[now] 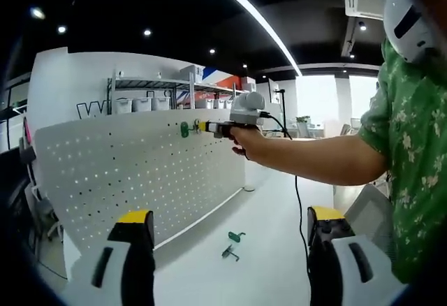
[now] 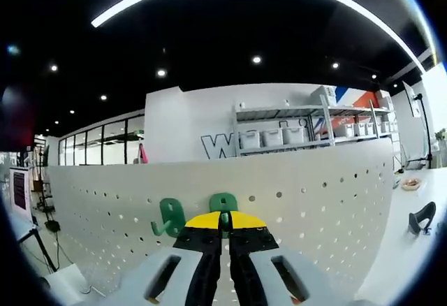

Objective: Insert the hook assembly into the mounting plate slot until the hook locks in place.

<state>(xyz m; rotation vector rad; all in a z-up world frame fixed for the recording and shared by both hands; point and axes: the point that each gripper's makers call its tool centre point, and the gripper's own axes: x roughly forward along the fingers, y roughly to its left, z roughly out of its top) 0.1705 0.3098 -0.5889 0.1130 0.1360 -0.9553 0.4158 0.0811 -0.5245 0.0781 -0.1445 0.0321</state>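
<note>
Right tongs (image 2: 222,223) pinch a green hook (image 2: 223,203) against the pegboard (image 2: 314,194).

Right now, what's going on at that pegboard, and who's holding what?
A person is working at a white pegboard with a gripper in each hand. The right gripper is shut on a green hook, held up against the board's upper edge beside another green hook already on the board. The left gripper hangs back, open and holding nothing. More green hook parts lie on the white table below. Whether the held hook has locked in can't be told.
</note>
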